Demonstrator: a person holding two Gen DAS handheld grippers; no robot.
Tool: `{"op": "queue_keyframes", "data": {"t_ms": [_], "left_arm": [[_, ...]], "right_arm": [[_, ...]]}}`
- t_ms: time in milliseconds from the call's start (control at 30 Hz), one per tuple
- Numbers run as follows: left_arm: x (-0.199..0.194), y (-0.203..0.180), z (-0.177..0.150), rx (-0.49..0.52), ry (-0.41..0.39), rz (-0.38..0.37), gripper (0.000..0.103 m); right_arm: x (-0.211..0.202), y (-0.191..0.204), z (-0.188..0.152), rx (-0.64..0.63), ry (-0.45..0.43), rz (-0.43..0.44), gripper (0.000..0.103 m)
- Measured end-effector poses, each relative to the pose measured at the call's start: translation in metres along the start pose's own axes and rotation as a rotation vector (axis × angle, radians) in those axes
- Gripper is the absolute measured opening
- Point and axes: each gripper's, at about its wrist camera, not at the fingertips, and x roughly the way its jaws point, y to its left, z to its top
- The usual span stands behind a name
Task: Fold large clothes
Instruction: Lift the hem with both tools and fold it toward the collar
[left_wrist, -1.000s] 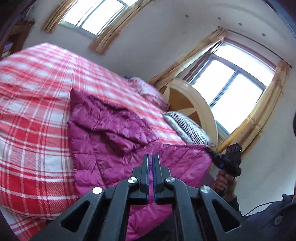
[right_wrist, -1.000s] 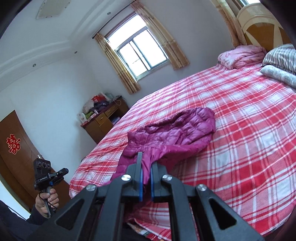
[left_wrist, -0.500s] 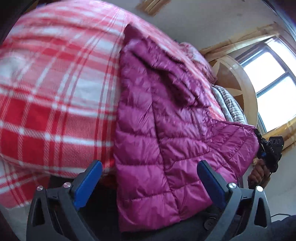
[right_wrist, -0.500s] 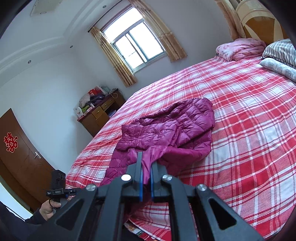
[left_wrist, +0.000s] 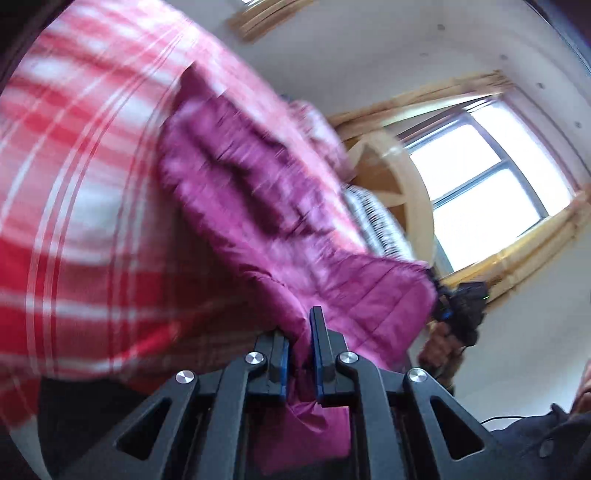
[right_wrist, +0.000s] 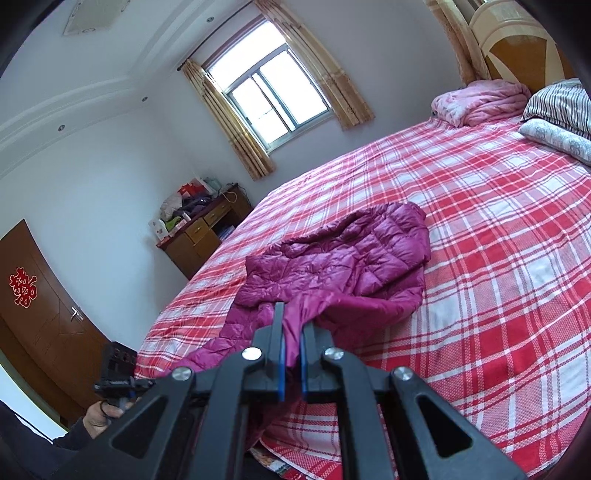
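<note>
The purple down jacket (right_wrist: 343, 266) lies rumpled across the red plaid bed (right_wrist: 498, 229), filling the middle of the right wrist view, its near hem hanging toward the lower centre of the frame. Both tongs are pinching that hem: the right tongs (right_wrist: 291, 332) have a fold of fabric squeezed between the blue pads, and the left tongs (left_wrist: 301, 345), low centre in the blurred left wrist view, grip the cloth at another spot along the same edge.

The step looks like spreading the jacket flat before the first fold. To do it well, keep both pinches firm, since slick quilted fabric is likely to slip, and draw the two corners apart until the hem runs taut. Lift just enough to shake out the bunched sleeve and hood, then lay it down smoothly, keeping it on the bed rather than off the edge
</note>
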Motion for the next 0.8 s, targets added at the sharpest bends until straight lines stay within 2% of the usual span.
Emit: {"op": "queue_keyframes", "data": {"t_ms": [200, 267, 433, 567, 800], "left_arm": [[0.005, -0.017, 0.053, 0.048, -0.065, -0.044, 0.009], [0.006, -0.012, 0.072, 0.046, -0.083, -0.057, 0.009], [0.014, -0.002, 0.137, 0.066, -0.138, -0.066, 0.009], [0.037, 0.025, 0.189, 0.049, -0.143, -0.038, 0.009], [0.087, 0.078, 0.243, 0.042, -0.117, 0.125, 0.009]], "right_arm": [[0.007, 0.001, 0.039, -0.006, -0.053, -0.011, 0.008], [0.017, -0.002, 0.059, 0.003, -0.064, 0.000, 0.008], [0.061, -0.010, 0.118, -0.005, -0.085, -0.036, 0.008], [0.108, -0.032, 0.148, 0.010, -0.072, -0.093, 0.008], [0.190, -0.089, 0.168, 0.066, -0.002, -0.203, 0.008]]}}
